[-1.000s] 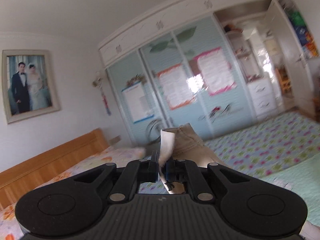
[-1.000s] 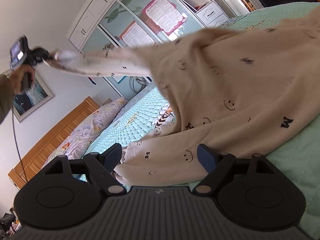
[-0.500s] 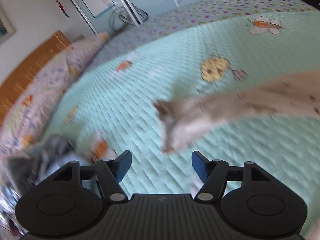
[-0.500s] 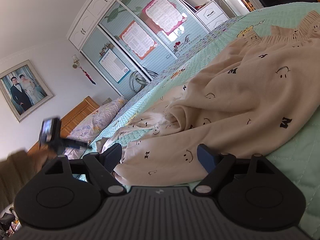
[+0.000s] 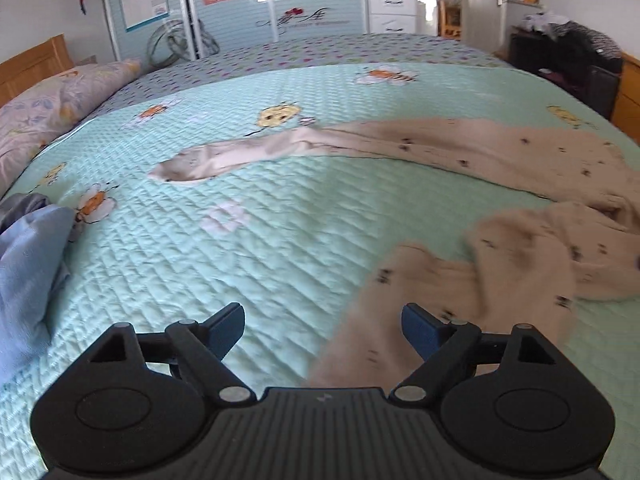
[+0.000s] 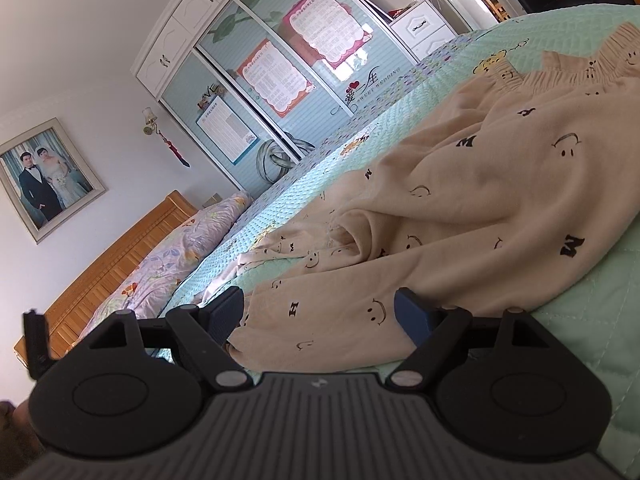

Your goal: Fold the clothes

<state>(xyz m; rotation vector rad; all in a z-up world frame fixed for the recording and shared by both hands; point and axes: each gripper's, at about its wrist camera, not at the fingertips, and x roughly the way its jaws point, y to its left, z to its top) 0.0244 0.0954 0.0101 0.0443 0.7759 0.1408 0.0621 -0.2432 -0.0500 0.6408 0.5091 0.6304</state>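
The mint-green quilted bedspread, printed with bees and small flowers, covers the bed and serves as the ground for everything else. On it lies a beige cotton pair of trousers scattered with black smiley faces and the letters M and H; its gathered elastic waistband sits at the far end, toward the wardrobe, and the fabric is rumpled, with a deep fold near the middle. In the left wrist view the trousers sprawl over the right part of the bedspread, one leg stretched out leftward and turned so its pale lining shows at the open cuff, the other leg bunched nearer the camera.

The left gripper is tilted down over the bedspread, its jaws having just been opening and now standing wide with nothing pinched; the nearer leg's cloth lies under and beside its right finger, mostly bare bedspread between the two. The right gripper rests low at the bedspread's near edge, jaws spread wide around a leg end of the trousers, the cloth lying between the fingers; the pads do not appear to press it.

Beyond the bedspread stands a pale blue sliding-door wardrobe with pink- and orange-bordered text sheets too small to read, and decals reading "LOVE" and "SWEET WEDDING". A light blue folded garment sits at the bedspread's left edge.
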